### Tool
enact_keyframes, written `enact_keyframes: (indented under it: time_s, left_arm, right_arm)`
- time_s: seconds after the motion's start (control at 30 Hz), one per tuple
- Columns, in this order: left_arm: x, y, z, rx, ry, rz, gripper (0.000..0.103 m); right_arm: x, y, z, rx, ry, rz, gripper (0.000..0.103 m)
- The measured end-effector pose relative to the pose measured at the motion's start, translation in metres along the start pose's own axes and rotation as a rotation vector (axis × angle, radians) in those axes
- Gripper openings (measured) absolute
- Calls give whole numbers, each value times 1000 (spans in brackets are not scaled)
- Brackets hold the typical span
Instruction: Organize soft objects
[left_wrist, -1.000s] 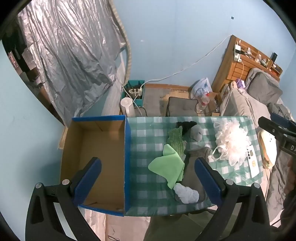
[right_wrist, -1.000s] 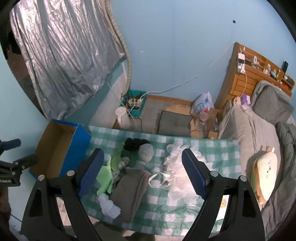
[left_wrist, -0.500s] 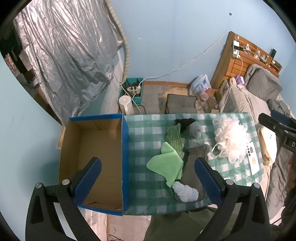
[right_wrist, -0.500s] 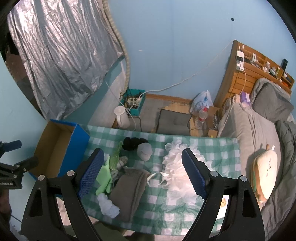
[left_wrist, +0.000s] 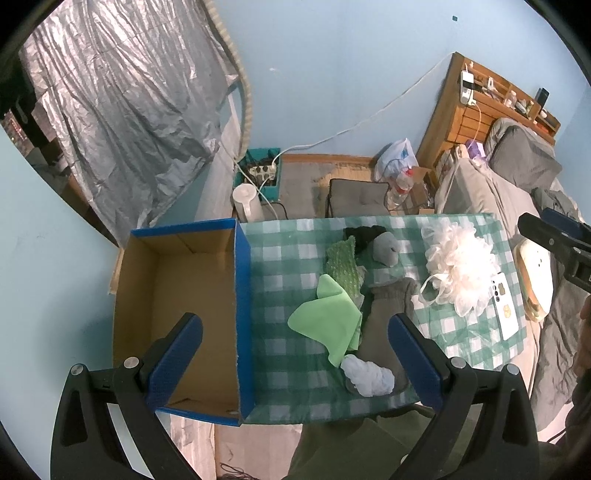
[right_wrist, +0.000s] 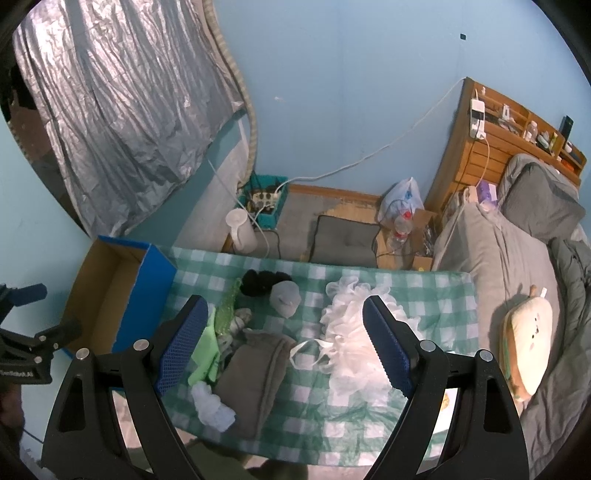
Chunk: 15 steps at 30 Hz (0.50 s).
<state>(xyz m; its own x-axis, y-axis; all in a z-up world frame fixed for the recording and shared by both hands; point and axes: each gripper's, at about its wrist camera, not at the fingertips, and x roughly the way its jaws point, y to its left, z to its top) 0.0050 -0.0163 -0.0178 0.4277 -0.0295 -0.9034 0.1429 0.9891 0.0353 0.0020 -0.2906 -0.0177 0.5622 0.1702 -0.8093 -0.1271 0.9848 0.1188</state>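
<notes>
Cardboard box (left_wrist: 177, 295) holds nothing; soft items lie beside it on the table (left_wrist: 280, 258).

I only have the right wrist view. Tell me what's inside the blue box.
Observer: Nothing visible. The left wrist view shows the blue box with a bare cardboard floor.
Operator: Report what lies right of the white bath pouf.
Observer: A white phone, beside the pouf at the tablecloth's edge.
Operator: Describe the green cloth.
Observer: The light green cloth lies spread out, its near tip touching a crumpled white cloth.
</notes>
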Motion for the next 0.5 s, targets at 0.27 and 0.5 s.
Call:
enact_keyframes:
  time_s: [0.27,0.5]
  left_arm:
    - [3,-3,-2,1,7,0,101]
    - [7,-5,-2,9,21,-4,101]
  right_arm:
    - [2,1,1,1,2,-2,85]
    - [-1,-5,-2,9,8,-5,85]
